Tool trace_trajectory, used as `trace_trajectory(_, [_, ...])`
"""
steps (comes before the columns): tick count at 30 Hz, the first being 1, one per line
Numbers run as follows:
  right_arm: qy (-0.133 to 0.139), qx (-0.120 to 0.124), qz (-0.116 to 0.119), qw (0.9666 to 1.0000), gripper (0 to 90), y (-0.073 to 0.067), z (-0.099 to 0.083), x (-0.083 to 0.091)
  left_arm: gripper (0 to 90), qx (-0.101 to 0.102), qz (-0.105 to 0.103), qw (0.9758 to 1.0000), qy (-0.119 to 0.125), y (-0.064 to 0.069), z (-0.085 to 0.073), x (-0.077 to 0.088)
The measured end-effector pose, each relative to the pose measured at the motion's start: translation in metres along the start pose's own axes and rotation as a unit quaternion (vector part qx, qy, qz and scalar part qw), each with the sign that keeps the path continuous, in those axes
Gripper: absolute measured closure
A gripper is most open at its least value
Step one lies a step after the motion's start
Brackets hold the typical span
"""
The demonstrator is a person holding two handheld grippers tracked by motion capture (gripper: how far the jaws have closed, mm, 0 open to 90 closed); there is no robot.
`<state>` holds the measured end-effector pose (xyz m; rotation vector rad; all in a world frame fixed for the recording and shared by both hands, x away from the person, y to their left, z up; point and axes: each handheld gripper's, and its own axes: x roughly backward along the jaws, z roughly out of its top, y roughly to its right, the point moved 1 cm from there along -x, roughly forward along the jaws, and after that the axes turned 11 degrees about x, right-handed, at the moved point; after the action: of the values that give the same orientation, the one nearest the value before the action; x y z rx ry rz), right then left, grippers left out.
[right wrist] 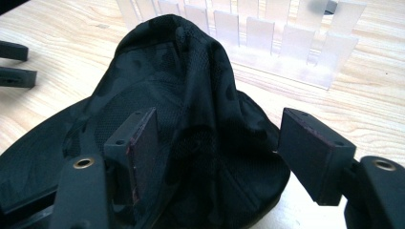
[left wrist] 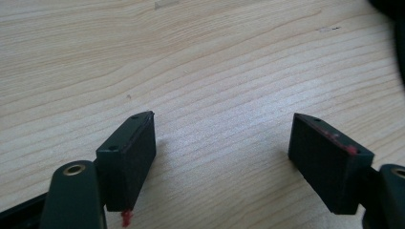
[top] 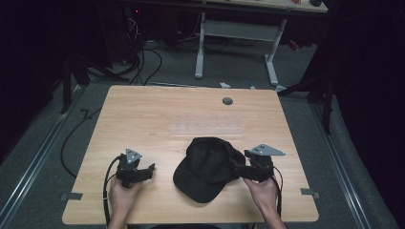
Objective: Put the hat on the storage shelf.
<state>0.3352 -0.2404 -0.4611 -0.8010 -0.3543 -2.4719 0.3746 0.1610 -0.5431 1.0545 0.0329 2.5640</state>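
Black fabric cap sits crown-up on wooden desk | right claw apart, straddling crown fold, likely for regrasp | left claw apart, empty, waiting aside.

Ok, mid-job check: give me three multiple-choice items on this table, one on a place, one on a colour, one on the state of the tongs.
1. Where does the cap lie?
A. Between the two tongs
B. At the table's far edge
C. On the floor

2. What colour is the cap?
A. White
B. Black
C. Red

3. How do the right tongs stand?
A. Clamped on the clear rack
B. Shut on nothing
C. Open, cap fabric between the jaws

Key: 1 A, the high view shows it between the left tongs and the right ones. 2 B, it is black in both views. 3 C, the jaws stand wide apart, not pressing the fabric.
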Motion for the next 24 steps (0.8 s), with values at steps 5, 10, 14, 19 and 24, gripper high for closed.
trace_trajectory(5, [-0.008, 0.003, -0.006, 0.9999, 31.1, -0.001, 0.005, -0.008, 24.9, 0.000, 0.000, 1.0000, 0.000, 0.000, 0.000, 0.000])
trace_trajectory(10, [-0.012, 0.005, -0.012, 0.9998, 31.8, -0.002, 0.011, -0.018, 24.8, 0.000, 0.000, 1.0000, 0.000, 0.000, 0.000, 0.000])
trace_trajectory(14, [-0.016, 0.010, -0.017, 0.9997, 33.0, -0.002, 0.013, -0.024, 24.8, 0.000, 0.000, 1.0000, 0.000, 0.000, 0.000, 0.000])
trace_trajectory(19, [-0.030, 0.008, -0.019, 0.9994, 34.7, -0.001, 0.012, -0.031, 24.8, 0.000, 0.000, 1.0000, 0.000, 0.000, 0.000, 0.000])
trace_trajectory(24, [-0.037, 0.002, -0.017, 0.9992, 37.7, -0.001, 0.012, -0.037, 24.8, 0.000, 0.000, 1.0000, 0.000, 0.000, 0.000, 0.000])
